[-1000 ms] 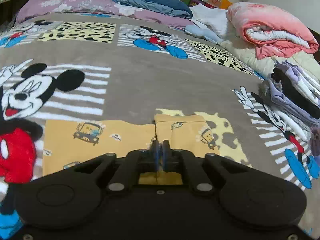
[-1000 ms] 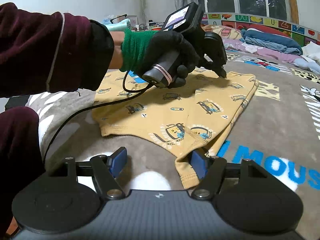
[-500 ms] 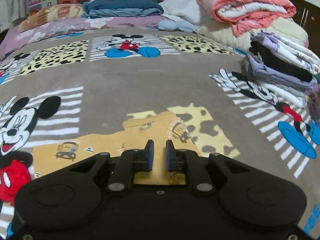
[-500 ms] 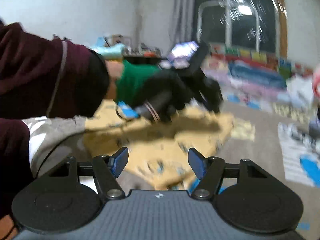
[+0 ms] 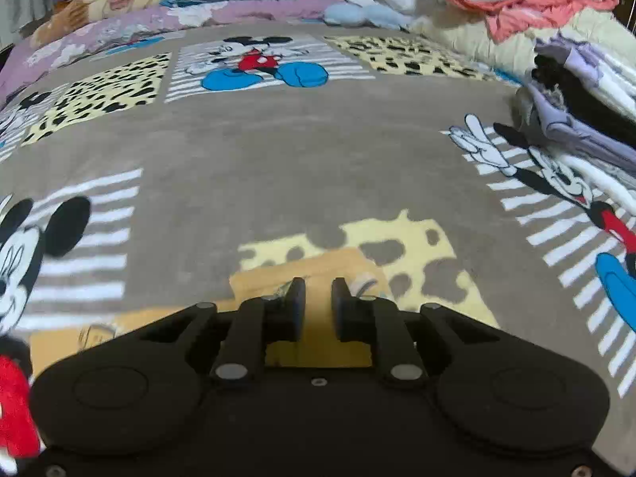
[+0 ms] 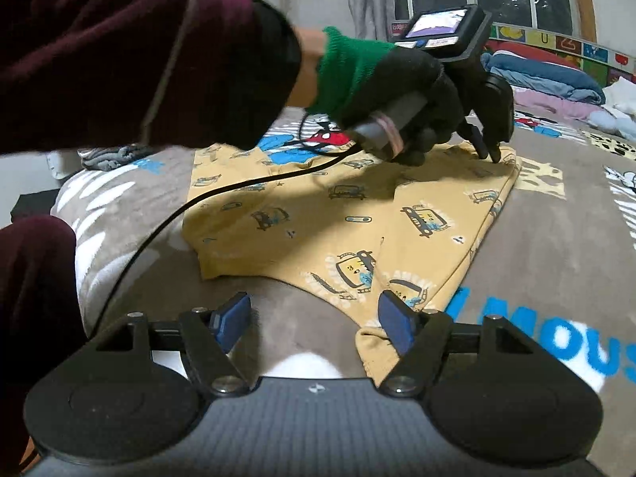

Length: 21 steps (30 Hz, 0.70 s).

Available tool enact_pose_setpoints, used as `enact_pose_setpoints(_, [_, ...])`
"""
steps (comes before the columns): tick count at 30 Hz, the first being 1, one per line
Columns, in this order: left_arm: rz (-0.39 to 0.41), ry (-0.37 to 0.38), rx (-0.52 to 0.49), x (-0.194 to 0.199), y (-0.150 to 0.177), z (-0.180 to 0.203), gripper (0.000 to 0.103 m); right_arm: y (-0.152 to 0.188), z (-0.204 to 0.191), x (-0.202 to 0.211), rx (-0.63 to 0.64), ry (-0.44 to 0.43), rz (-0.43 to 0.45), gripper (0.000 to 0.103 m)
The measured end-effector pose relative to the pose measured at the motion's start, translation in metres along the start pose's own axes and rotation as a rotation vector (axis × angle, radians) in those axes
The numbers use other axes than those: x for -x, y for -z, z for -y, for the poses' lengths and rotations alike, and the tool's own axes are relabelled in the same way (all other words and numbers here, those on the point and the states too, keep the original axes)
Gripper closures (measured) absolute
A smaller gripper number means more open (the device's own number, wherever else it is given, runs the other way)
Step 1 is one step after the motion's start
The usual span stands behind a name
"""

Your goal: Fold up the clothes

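yellow garment (image 6: pixel 349 214) flat on blanket (image 6: pixel 556 246) | left tongs (image 5: pixel 318 298) slightly apart over its far corner | right tongs (image 6: pixel 314 318) wide apart at near hem

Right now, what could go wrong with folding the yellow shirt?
The black cable lies across the yellow shirt and might get caught in a fold. The right gripper is open with one finger on the near hem, so closing could grab a single layer and drag the shirt crooked.
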<state>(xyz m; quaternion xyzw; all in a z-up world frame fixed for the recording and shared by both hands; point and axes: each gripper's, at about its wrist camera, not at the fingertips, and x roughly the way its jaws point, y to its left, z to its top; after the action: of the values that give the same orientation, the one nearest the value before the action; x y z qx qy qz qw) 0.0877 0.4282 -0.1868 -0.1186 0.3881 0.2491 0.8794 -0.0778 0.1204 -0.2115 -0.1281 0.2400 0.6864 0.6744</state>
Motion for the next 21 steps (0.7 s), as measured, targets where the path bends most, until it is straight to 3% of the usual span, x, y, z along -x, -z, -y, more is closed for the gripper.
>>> enact_pose_setpoints(4, [0.033, 0.012, 0.026, 0.014, -0.012, 0.000, 0.080, 0.001, -0.005, 0.001, 0.014, 0.003, -0.001, 0.029])
enact_pose_setpoints(5, [0.057, 0.040, 0.041, 0.025, -0.011, -0.002, 0.073, 0.001, -0.006, 0.001, 0.018, 0.005, 0.000, 0.029])
enact_pose_setpoints(6, [0.079, 0.053, 0.050, 0.036, -0.008, -0.003, 0.059, 0.000, -0.006, 0.002, 0.019, 0.006, 0.004, 0.028])
enact_pose_setpoints(7, [0.103, 0.054, 0.053, 0.048, -0.002, -0.004, 0.056, 0.000, -0.007, 0.003, 0.019, 0.007, 0.008, 0.029])
enact_pose_setpoints(10, [0.141, 0.093, 0.101, 0.089, 0.025, -0.021, 0.055, 0.002, -0.023, 0.007, 0.062, -0.031, 0.008, 0.035])
enact_pose_setpoints(19, [0.239, 0.102, 0.319, 0.200, 0.128, -0.090, 0.040, 0.012, -0.086, 0.020, 0.227, -0.180, -0.003, 0.036])
enact_pose_setpoints(21, [0.256, 0.091, 0.365, 0.218, 0.148, -0.101, 0.039, 0.012, -0.090, 0.021, 0.229, -0.173, 0.003, 0.036])
